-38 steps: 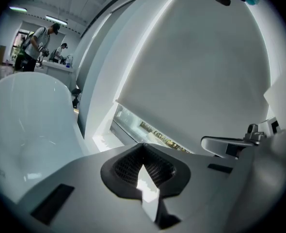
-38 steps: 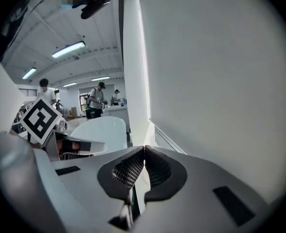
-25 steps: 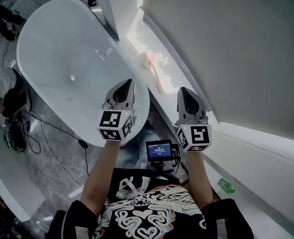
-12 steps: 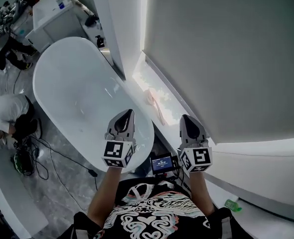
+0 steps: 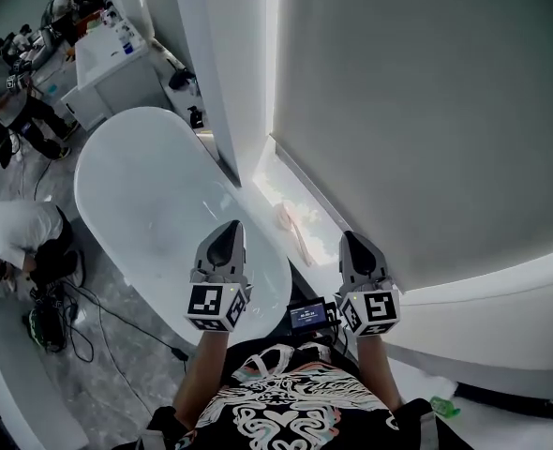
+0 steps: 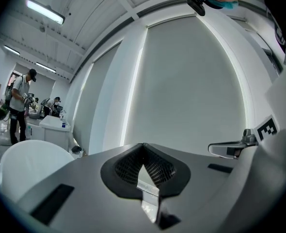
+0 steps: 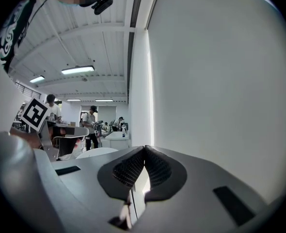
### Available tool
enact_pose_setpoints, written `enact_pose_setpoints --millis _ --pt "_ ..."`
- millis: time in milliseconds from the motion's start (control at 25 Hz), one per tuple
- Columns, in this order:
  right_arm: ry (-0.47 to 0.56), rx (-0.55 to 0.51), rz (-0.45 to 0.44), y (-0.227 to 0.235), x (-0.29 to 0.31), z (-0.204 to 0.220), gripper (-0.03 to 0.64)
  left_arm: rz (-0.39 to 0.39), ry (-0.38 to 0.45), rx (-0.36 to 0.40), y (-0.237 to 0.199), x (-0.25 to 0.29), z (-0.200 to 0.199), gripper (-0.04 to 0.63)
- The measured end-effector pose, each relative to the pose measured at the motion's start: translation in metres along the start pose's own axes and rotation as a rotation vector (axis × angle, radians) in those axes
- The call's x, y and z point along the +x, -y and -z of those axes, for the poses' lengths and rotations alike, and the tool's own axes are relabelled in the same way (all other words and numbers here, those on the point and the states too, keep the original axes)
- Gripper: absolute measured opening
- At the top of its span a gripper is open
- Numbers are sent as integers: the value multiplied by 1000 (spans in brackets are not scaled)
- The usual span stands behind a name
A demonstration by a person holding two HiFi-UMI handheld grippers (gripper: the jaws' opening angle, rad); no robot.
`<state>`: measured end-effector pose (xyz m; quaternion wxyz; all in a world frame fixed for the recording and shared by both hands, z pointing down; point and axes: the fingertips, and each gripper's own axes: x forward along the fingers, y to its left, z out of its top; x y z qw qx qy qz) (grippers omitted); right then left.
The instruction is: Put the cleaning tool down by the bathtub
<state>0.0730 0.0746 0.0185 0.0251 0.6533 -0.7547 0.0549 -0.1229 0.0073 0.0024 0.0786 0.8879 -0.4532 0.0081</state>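
The cleaning tool (image 5: 289,225), a pink long-handled brush, lies on the bright ledge between the white oval bathtub (image 5: 155,204) and the wall. No gripper touches it. My left gripper (image 5: 228,230) is held over the near end of the tub, and its jaws are shut with nothing between them (image 6: 143,147). My right gripper (image 5: 353,240) hovers to the right of the brush, above the ledge. It is also shut and empty (image 7: 144,150). Both point level towards the pale wall. The tub's rim (image 6: 26,157) shows at the lower left of the left gripper view.
A person crouches on the floor left of the tub (image 5: 19,237), beside cables (image 5: 61,317). Other people stand at a white counter (image 5: 112,64) at the far left. A small screen (image 5: 311,314) hangs at my chest. A green bottle (image 5: 442,406) lies at the lower right.
Both grippers have risen together, still shut and empty. The head view has swung up, so more of the room beyond the tub shows. The brush has stayed on the ledge.
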Motion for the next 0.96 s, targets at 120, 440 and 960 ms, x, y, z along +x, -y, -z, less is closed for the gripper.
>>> enact_pose_setpoints --millis 120,440,960 --pt "21 -3 -3 -4 -3 -10 26 3 24 -3 1 1 -10 16" --pt "34 9 2 0 -8 -14 26 40 25 -15 13 11 -9 17" --pt "27 14 3 2 5 -9 26 49 9 -55 7 22 -2 17"
